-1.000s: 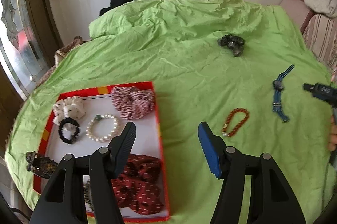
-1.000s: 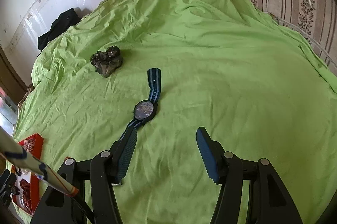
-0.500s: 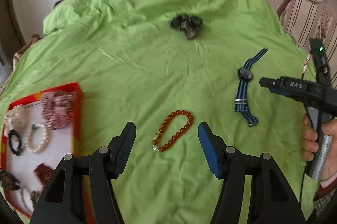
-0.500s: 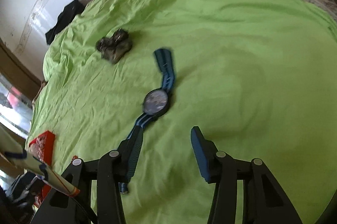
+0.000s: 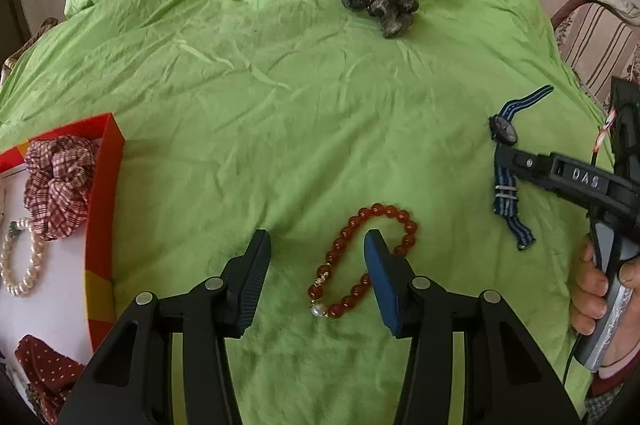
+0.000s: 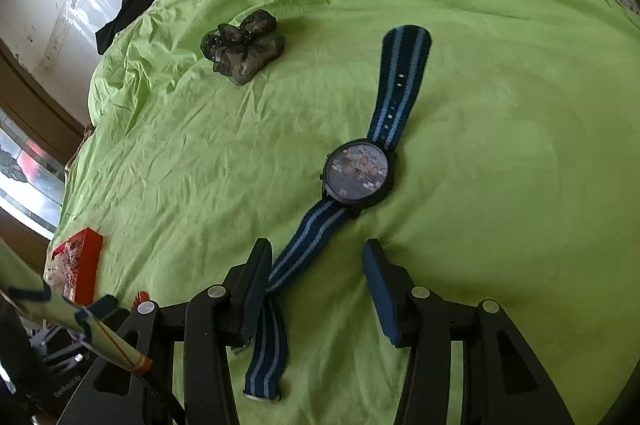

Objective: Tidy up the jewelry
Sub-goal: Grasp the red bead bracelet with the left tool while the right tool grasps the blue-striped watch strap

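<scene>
Two pieces lie loose on the green bedsheet [image 5: 280,97], each with a pair of tongs above it. The left tongs [image 5: 316,257] are partly open and closing; the red bead bracelet [image 5: 362,259] lies between the fingers and under the right-hand one, not yet pinched. The right tongs [image 6: 314,265] stand about half open over the lower strap of the watch [image 6: 358,173], holding nothing; whether the left finger touches the strap I cannot tell.

Handling, as judged: the bracelet is a limp strung loop of smooth, glossy round beads with one pale bead and a small gold fitting — light, slippery, likely to roll or sag. Best taken across a single run of beads. The watch has a rigid round dark case and a soft woven blue-striped strap; the case carries the weight, so a strap hold near it should dangle least.

A dark gauzy scrunchie [image 5: 380,5] sits farther up the bed. The red-rimmed tray [image 5: 108,185] at left holds a plaid scrunchie [image 5: 58,185] and a pearl bracelet [image 5: 22,265].
</scene>
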The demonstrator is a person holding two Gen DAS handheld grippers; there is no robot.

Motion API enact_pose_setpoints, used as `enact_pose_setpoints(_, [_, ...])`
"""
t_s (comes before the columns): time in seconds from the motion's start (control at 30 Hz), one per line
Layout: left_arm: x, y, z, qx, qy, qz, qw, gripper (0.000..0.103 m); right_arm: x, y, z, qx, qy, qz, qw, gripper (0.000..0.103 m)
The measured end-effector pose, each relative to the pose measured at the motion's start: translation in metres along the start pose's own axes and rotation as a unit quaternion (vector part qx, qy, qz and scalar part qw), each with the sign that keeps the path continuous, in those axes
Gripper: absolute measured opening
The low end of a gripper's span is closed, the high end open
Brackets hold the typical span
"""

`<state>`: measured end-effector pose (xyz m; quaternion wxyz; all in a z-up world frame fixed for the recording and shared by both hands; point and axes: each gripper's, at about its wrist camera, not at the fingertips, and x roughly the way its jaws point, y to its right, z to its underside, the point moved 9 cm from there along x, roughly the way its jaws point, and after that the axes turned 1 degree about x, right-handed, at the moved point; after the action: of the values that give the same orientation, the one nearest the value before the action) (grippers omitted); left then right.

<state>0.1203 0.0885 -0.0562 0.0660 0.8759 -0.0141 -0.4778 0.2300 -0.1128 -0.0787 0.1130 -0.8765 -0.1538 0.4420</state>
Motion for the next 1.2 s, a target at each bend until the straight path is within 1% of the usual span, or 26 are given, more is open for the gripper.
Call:
enact_pose_setpoints(0.23, [0.009,0.003,0.002,0.024,0.001,-0.019,0.9995,0.048,0.013,-0.003,-0.011,-0.017,0.017,0.023,0.999,0.054])
enact_pose_setpoints(0.33, [0.010,0.004,0.003,0.029,0.005,-0.021,0.9993,0.048,0.016,-0.006,-0.012,-0.035,0.021,0.041,0.998,0.054])
enact_pose_setpoints(0.4, [0.009,0.006,0.004,0.036,0.009,-0.024,0.9990,0.046,0.016,-0.009,-0.011,-0.055,0.026,0.061,0.996,0.052])
enact_pose_setpoints(0.43, [0.009,0.009,0.005,0.042,0.011,-0.021,0.9988,0.038,0.016,-0.010,-0.011,-0.064,0.028,0.070,0.995,0.048])
enact_pose_setpoints(0.47, [0.007,0.012,0.006,0.047,0.011,-0.017,0.9987,0.026,0.016,-0.011,-0.010,-0.075,0.031,0.080,0.994,0.038])
enact_pose_setpoints(0.5, [0.006,0.015,0.009,0.055,0.010,-0.012,0.9984,0.018,0.014,-0.011,-0.010,-0.079,0.033,0.082,0.993,0.032])
enact_pose_setpoints(0.53, [0.006,0.018,0.010,0.059,0.007,-0.008,0.9982,0.007,0.013,-0.012,-0.009,-0.080,0.031,0.079,0.993,0.014])
enact_pose_setpoints(0.57, [0.004,0.019,0.011,0.058,0.006,-0.005,0.9983,0.007,0.012,-0.014,-0.008,-0.081,0.026,0.070,0.994,0.007])
enact_pose_setpoints(0.67, [-0.010,0.019,0.013,0.041,0.016,0.002,0.9990,0.007,0.006,-0.018,-0.007,-0.081,0.025,0.061,0.995,0.004])
enact_pose_setpoints(0.77, [-0.032,0.019,0.012,0.032,0.034,0.015,0.9988,0.007,-0.006,-0.025,-0.006,-0.070,0.027,0.041,0.996,0.004])
enact_pose_setpoints(1.0, [-0.094,0.021,0.008,0.032,0.086,0.040,0.9950,0.007,-0.048,-0.044,-0.007,-0.048,0.056,0.000,0.997,0.004])
enact_pose_setpoints(1.2, [-0.135,0.010,0.010,0.024,0.123,0.050,0.9909,0.007,-0.083,-0.062,0.002,-0.047,0.076,-0.025,0.996,0.003])
